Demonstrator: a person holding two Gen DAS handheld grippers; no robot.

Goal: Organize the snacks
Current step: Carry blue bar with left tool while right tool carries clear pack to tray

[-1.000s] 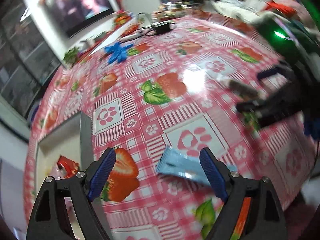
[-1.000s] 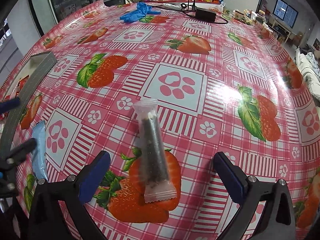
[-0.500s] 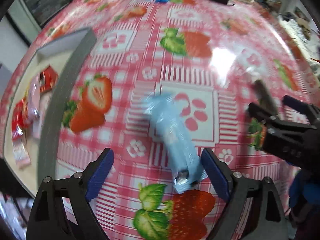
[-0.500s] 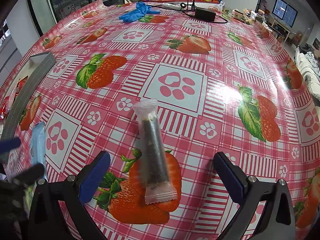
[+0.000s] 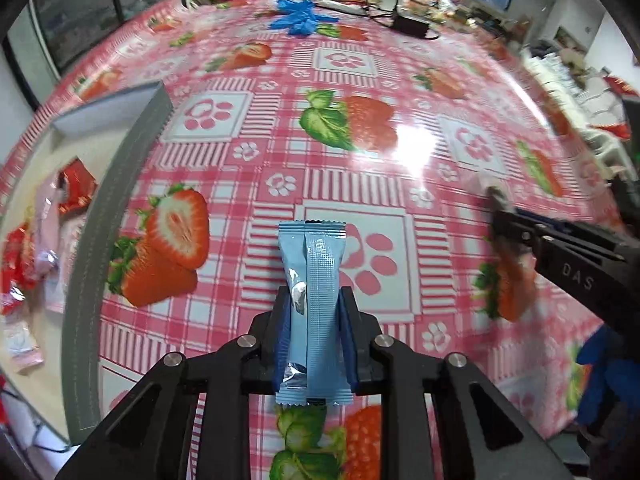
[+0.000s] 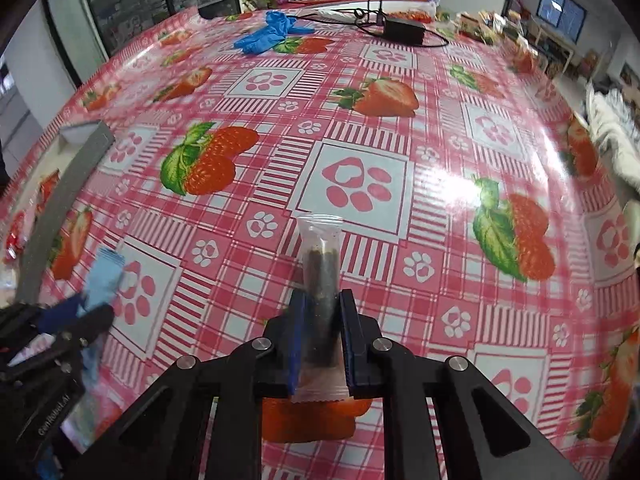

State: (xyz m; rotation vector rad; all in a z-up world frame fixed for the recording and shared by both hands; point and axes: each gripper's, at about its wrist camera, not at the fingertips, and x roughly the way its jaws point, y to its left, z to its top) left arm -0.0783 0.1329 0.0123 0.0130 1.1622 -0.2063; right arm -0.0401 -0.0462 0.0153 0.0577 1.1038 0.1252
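Observation:
My left gripper is shut on a light blue snack packet, which points forward between the blue pads. My right gripper is shut on a clear packet with a dark snack stick. In the right wrist view the left gripper shows at the lower left with the blue packet. In the left wrist view the right gripper shows at the right, blurred. A grey tray at the left holds several red and pink snack packets.
The table has a red-checked strawberry cloth. Blue gloves and a black power adapter with cables lie at the far edge. The tray's grey wall runs along the left side.
Both grippers were open over the packets. Now each has closed on its packet. The left gripper swung round from the side to line up with the blue packet.

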